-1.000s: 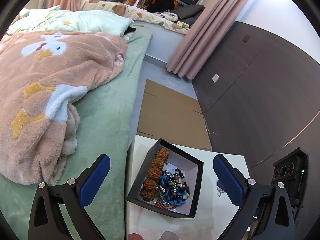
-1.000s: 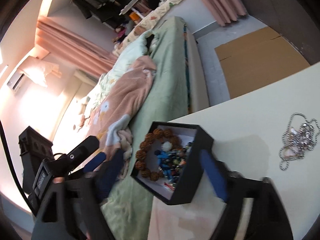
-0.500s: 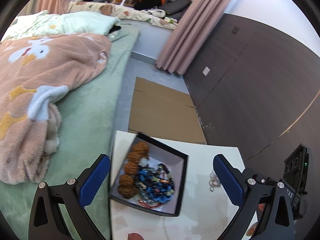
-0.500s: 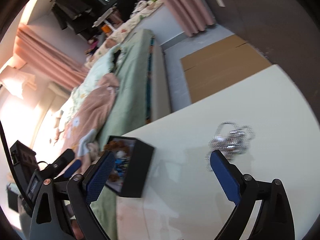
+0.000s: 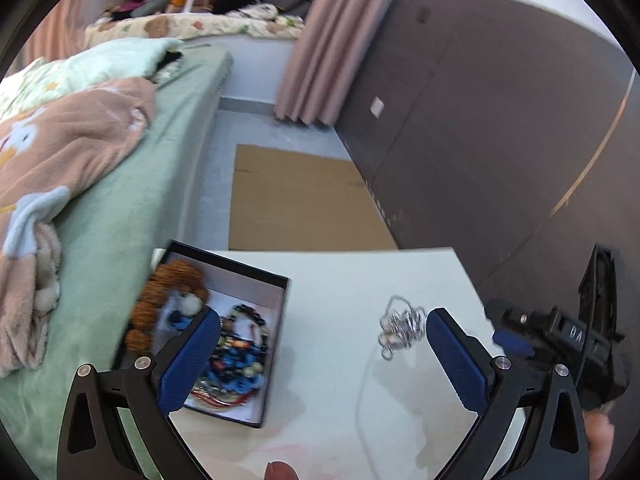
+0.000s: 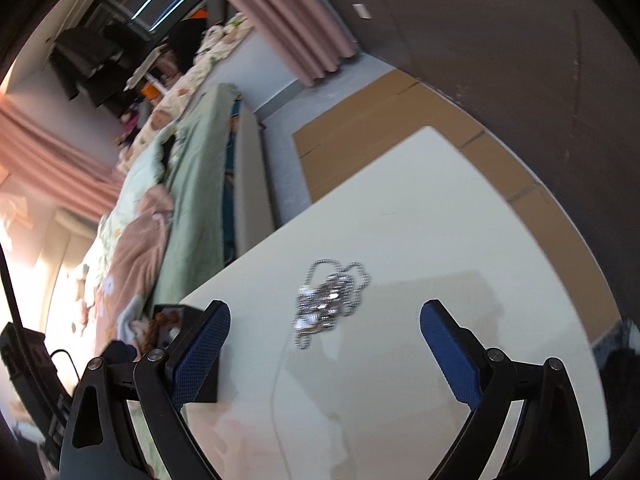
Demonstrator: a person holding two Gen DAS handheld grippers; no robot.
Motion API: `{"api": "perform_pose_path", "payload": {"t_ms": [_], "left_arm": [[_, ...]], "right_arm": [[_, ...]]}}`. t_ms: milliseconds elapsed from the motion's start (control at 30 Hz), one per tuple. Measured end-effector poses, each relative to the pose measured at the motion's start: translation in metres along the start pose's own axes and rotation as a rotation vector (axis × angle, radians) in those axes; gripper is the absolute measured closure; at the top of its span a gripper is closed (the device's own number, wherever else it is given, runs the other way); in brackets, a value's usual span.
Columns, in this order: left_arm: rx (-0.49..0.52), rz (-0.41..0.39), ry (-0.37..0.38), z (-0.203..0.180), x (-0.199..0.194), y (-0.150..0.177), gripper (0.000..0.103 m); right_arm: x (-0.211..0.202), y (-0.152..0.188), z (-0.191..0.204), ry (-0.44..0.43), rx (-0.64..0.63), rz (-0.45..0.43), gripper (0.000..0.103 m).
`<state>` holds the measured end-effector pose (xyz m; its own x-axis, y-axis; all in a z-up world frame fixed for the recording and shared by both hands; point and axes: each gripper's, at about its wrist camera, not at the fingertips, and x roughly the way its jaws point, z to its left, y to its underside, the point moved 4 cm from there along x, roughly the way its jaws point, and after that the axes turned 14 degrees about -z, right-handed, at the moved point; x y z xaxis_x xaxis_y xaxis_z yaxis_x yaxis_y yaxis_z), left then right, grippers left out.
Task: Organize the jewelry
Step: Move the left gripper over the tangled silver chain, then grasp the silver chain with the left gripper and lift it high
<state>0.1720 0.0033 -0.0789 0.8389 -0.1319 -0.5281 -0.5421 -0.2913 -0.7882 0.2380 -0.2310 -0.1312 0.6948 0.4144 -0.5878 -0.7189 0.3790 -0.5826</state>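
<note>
The white table (image 6: pixel 460 240) carries a black box (image 5: pixel 276 344) of beaded jewelry at 9 o'clock and a silver chain (image 6: pixel 330 300) near centre. Both the left hand-held gripper (image 5: pixel 322 356) and right hand-held gripper (image 6: pixel 324 344) are spread wide, holding nothing.

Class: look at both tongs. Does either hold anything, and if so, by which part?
Nothing is held. The left tongs and right tongs are both open; the tangled silver ball-chain necklace lies loose on the white table.
</note>
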Motion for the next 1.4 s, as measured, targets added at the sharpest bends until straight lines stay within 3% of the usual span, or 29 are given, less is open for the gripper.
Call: {"api": "perform_pose_path", "payload": {"t_ms": [233, 367, 433, 567, 667, 867, 1167, 1400], "left_arm": [[0.096, 0.009, 0.043, -0.041, 0.01, -0.003, 0.006], [0.166, 0.051, 0.094, -0.07, 0.024, 0.0, 0.027], [0.184, 0.067, 0.122, -0.078, 0.03, 0.003, 0.028], [0.202, 0.118, 0.148, -0.091, 0.046, 0.013, 0.042], [0.204, 0.169, 0.158, -0.098, 0.062, 0.025, 0.044], [0.238, 0.238, 0.13, -0.108, 0.094, 0.043, 0.058], [0.37, 0.259, 0.072, -0.122, 0.117, 0.065, 0.061], [0.452, 0.241, 0.075, -0.124, 0.118, 0.079, 0.064]], "right_arm": [[-0.005, -0.011, -0.023, 0.011, 0.077, 0.0, 0.007], [-0.011, -0.018, -0.031, 0.014, 0.084, -0.008, 0.007], [-0.012, -0.02, -0.037, 0.021, 0.09, -0.006, 0.007], [-0.013, -0.024, -0.047, 0.051, 0.07, 0.005, 0.007], [-0.012, -0.025, -0.053, 0.065, 0.05, 0.022, 0.007], [-0.013, -0.031, -0.065, 0.069, 0.059, 0.03, 0.007], [-0.015, -0.042, -0.08, 0.057, 0.118, 0.02, 0.007], [-0.016, -0.043, -0.08, 0.057, 0.117, 0.02, 0.007]]}}
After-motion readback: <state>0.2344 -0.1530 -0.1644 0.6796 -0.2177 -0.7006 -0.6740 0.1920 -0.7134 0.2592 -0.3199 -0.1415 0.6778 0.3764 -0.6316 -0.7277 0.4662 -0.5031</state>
